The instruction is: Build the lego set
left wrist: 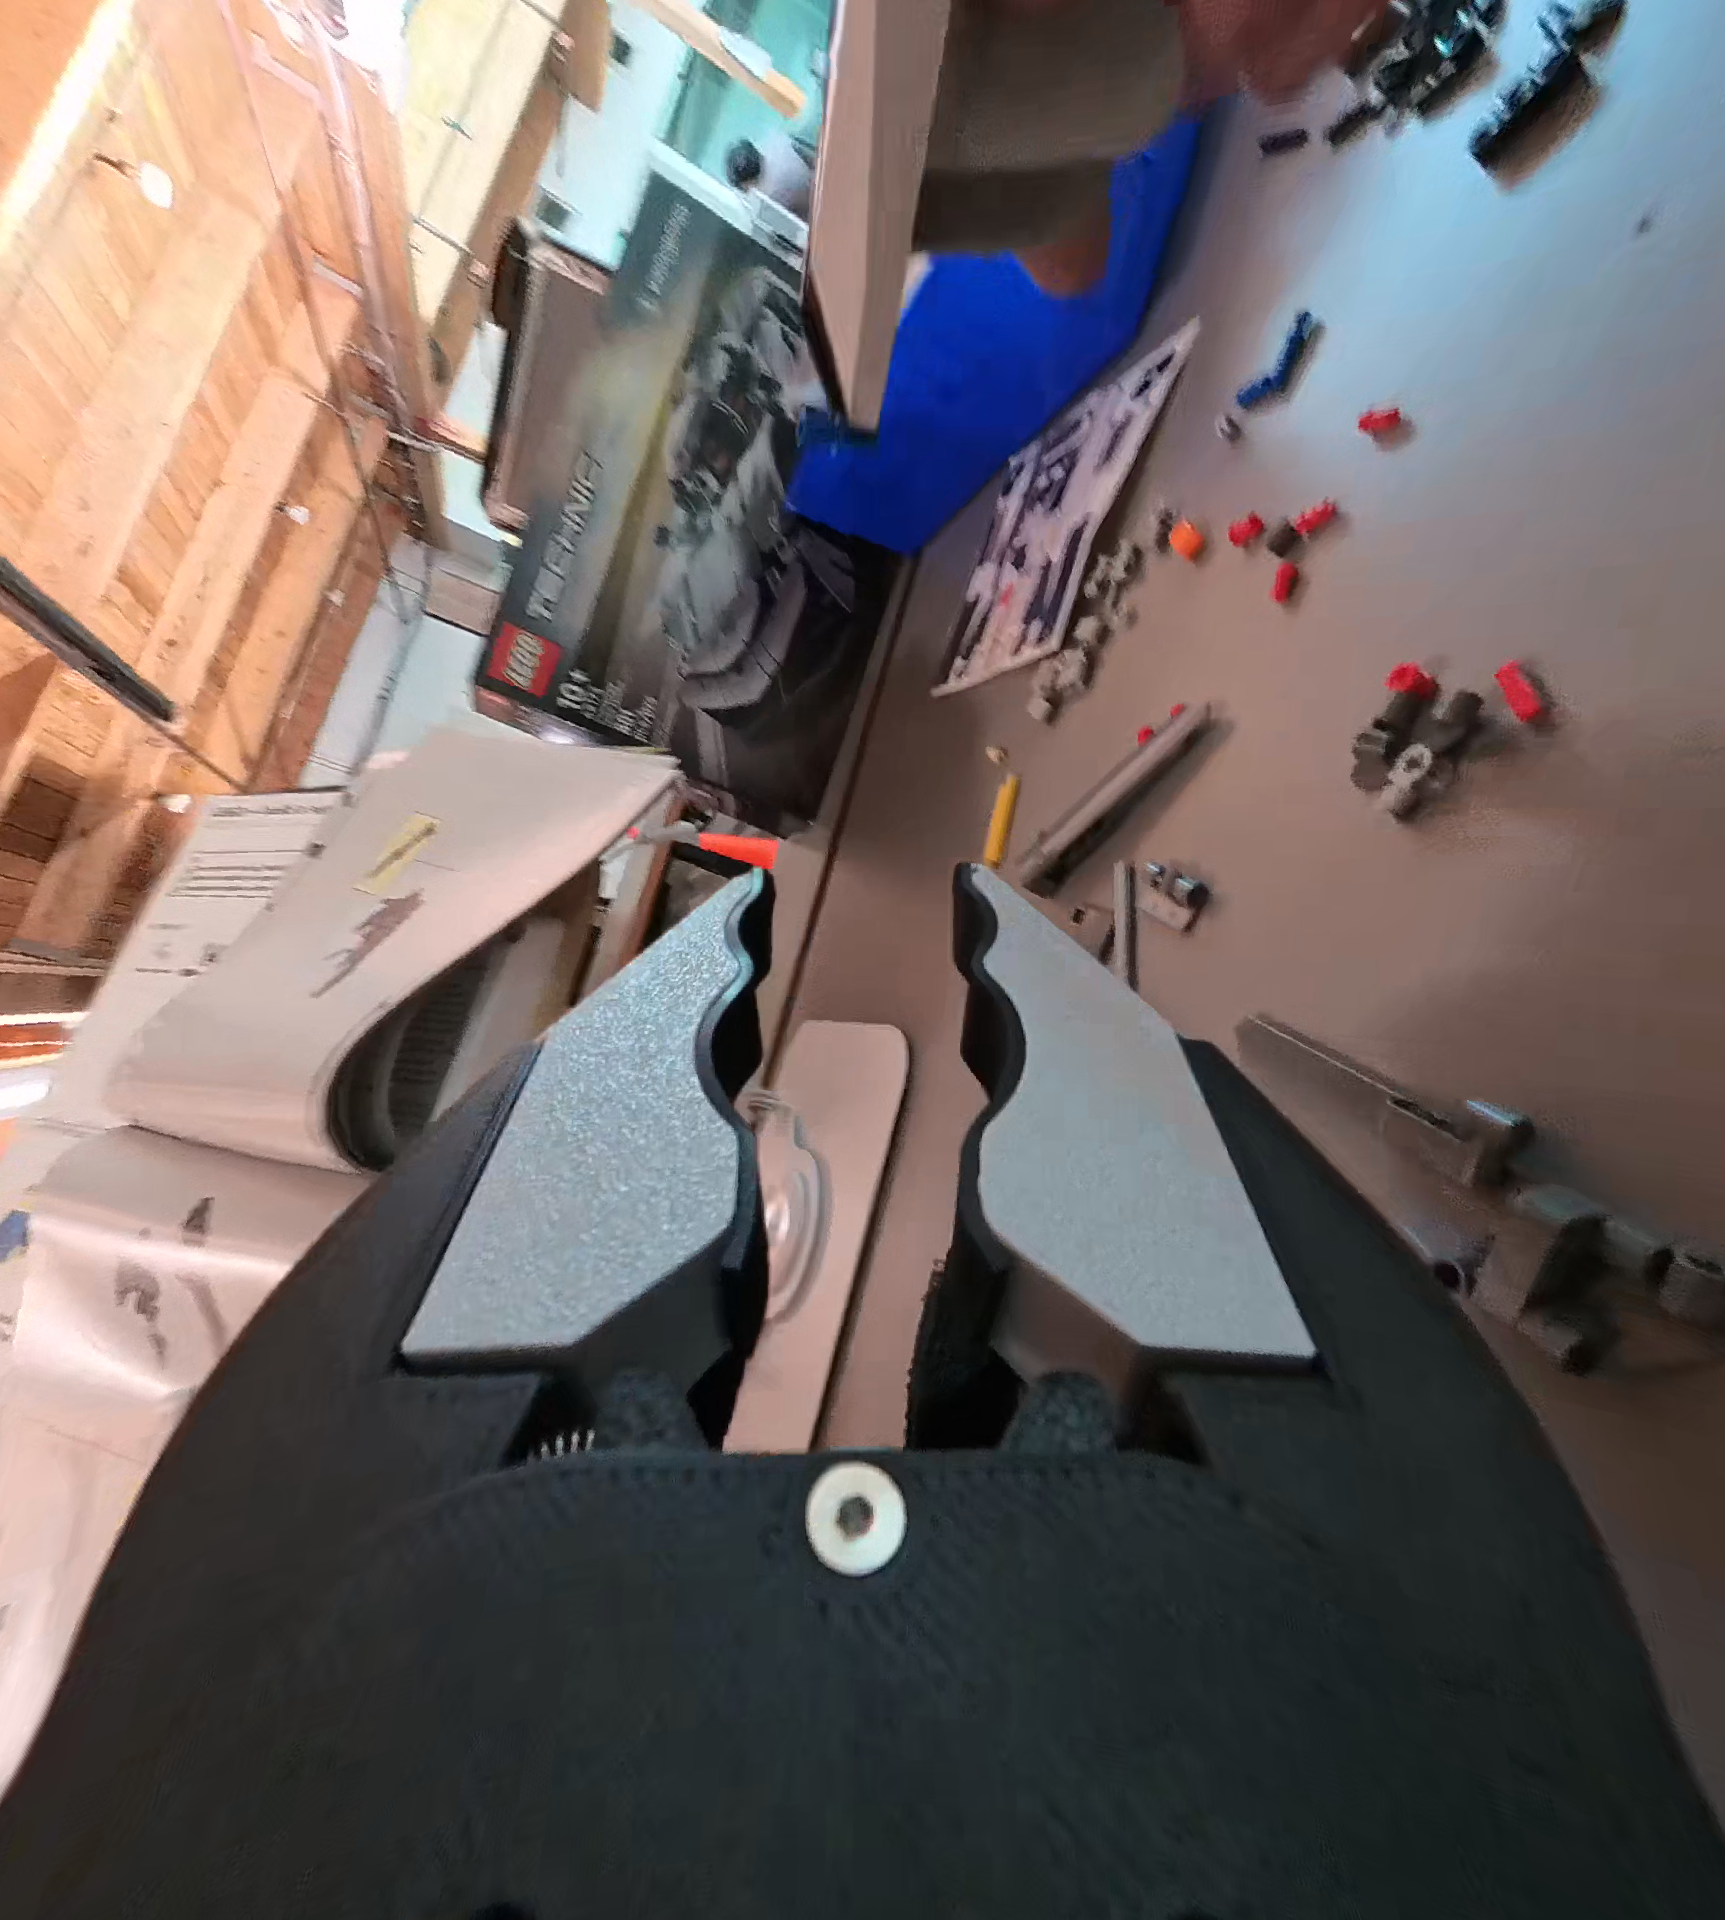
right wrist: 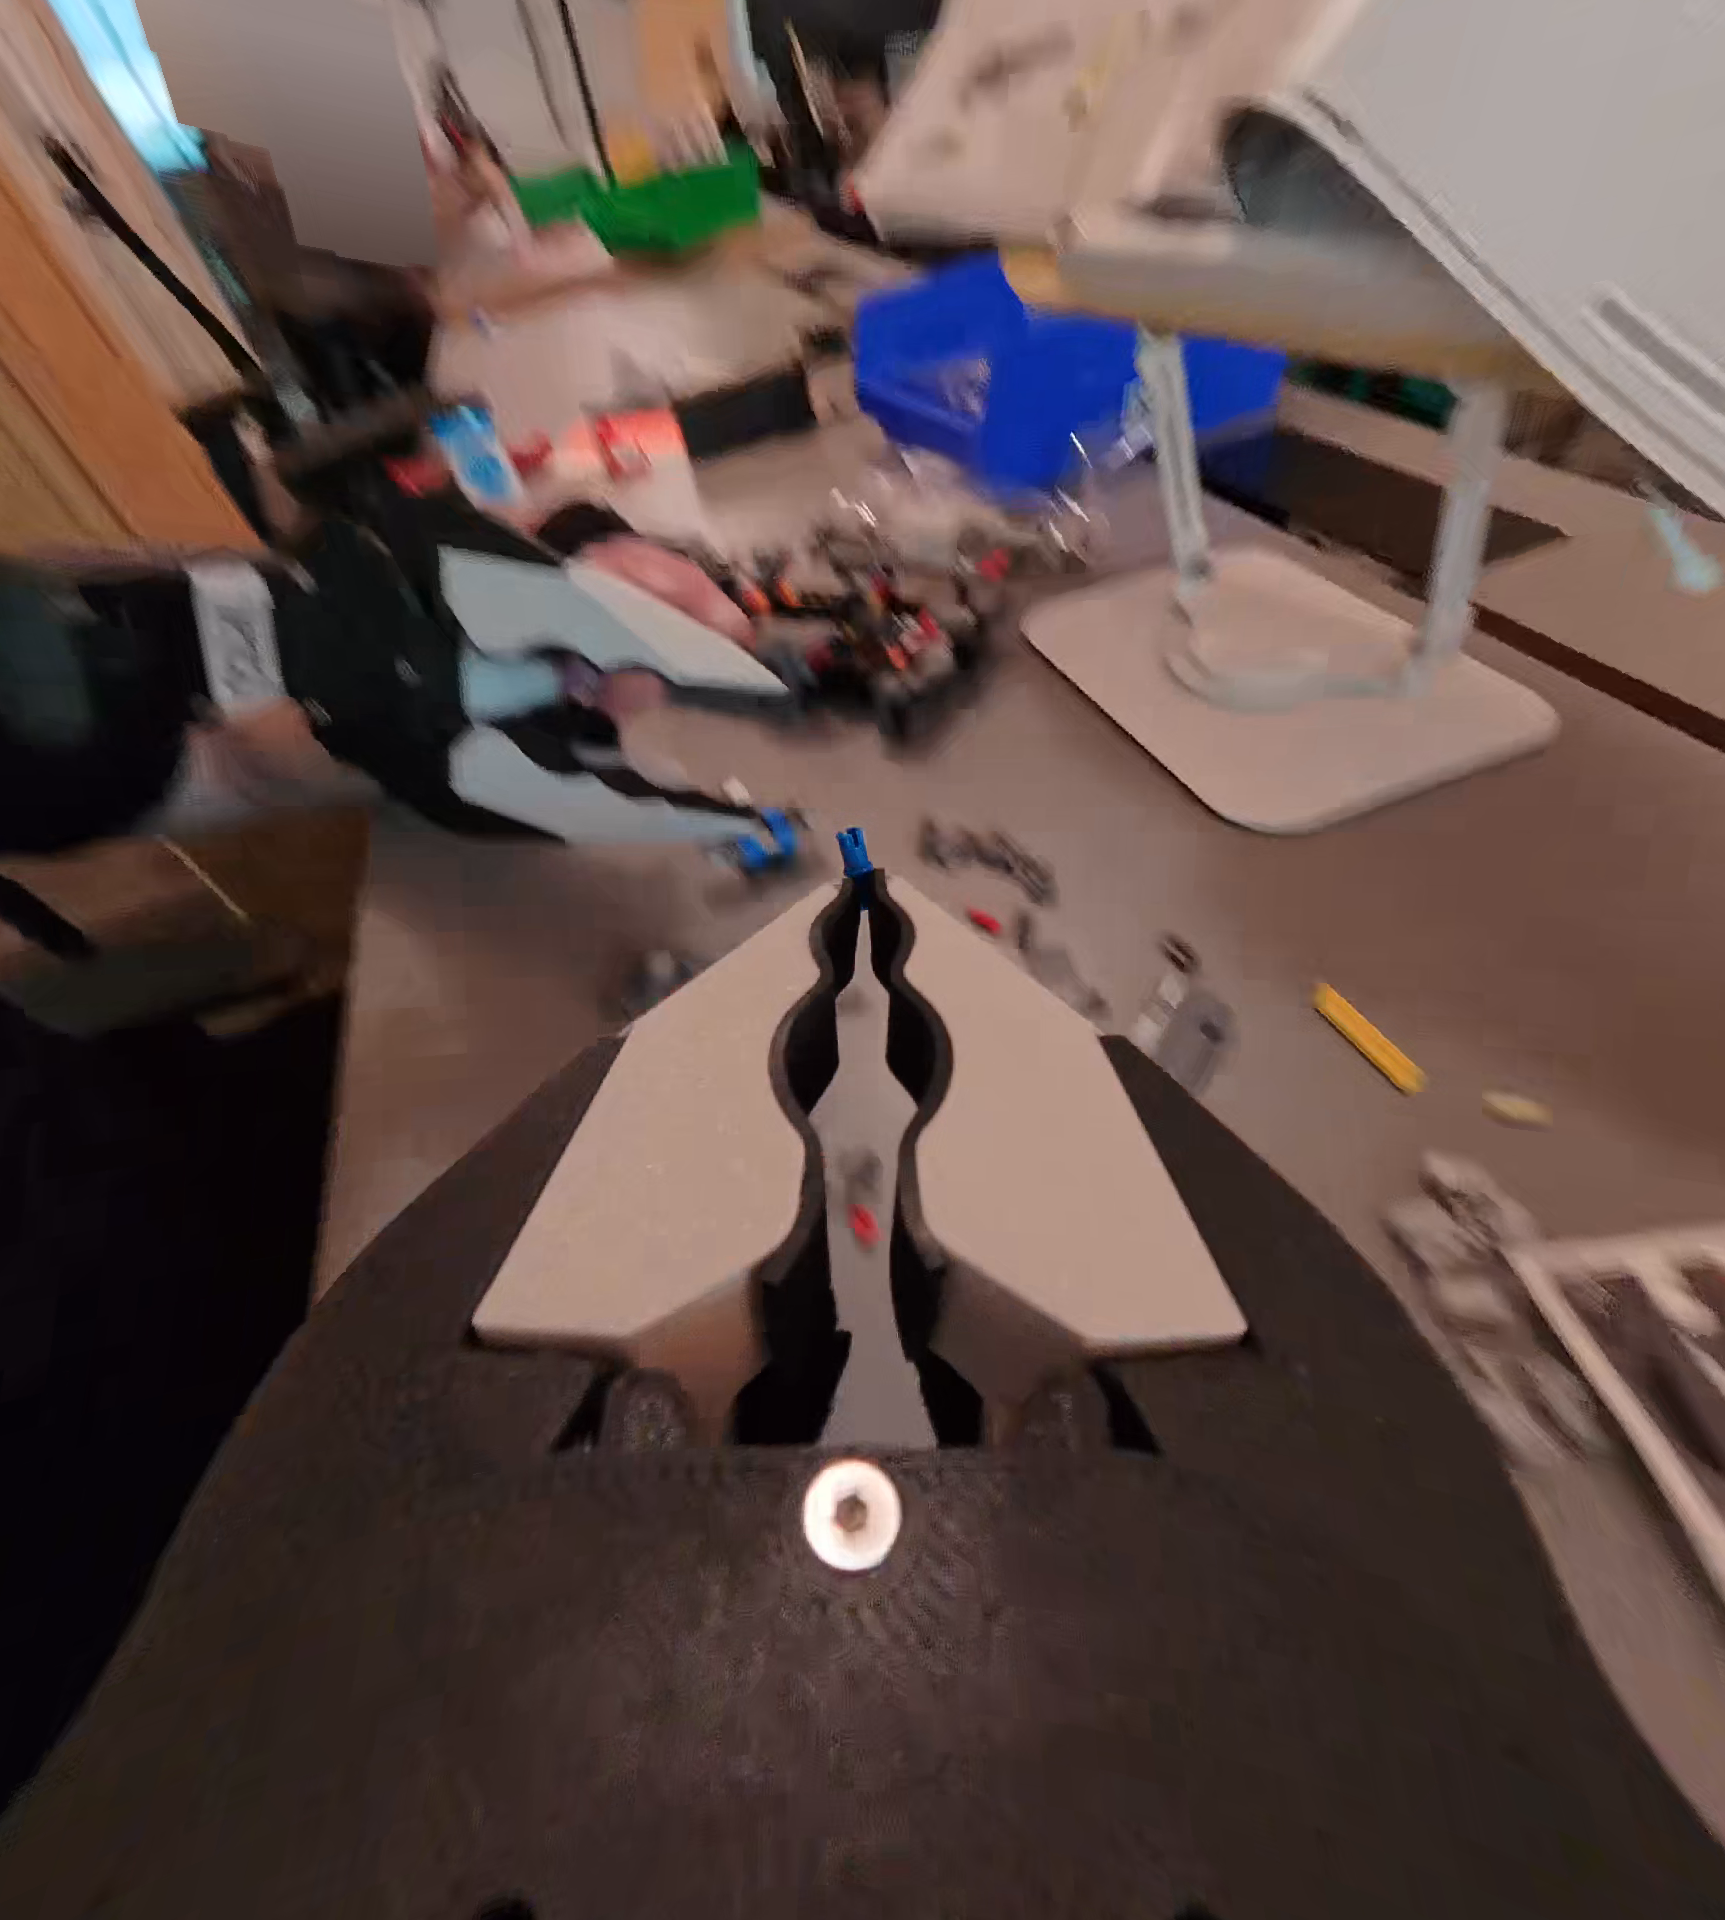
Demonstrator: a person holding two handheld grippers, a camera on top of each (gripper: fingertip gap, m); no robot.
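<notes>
My left gripper (left wrist: 860,883) is open and empty, rolled on its side above the table. It also shows blurred at the left of the right wrist view (right wrist: 619,717), with a small blue piece (right wrist: 770,844) next to its tip. My right gripper (right wrist: 860,894) is shut on a small blue pin (right wrist: 854,852) that sticks out past the fingertips, held above the table. A dark partly built model (right wrist: 868,623) with orange and red parts sits beyond. Loose red pieces (left wrist: 1409,681), grey beams (left wrist: 1118,790) and a yellow axle (left wrist: 1000,821) lie scattered on the table.
An open instruction booklet (left wrist: 370,935) rests on a stand with a flat base (right wrist: 1284,707). A blue bin (right wrist: 1045,395), the set's box (left wrist: 660,499) and a printed sheet (left wrist: 1066,520) stand at the table's far side. A long grey assembly (left wrist: 1523,1226) lies near my left gripper. The left gripper's tips are roughly 9 centimeters from the right gripper's.
</notes>
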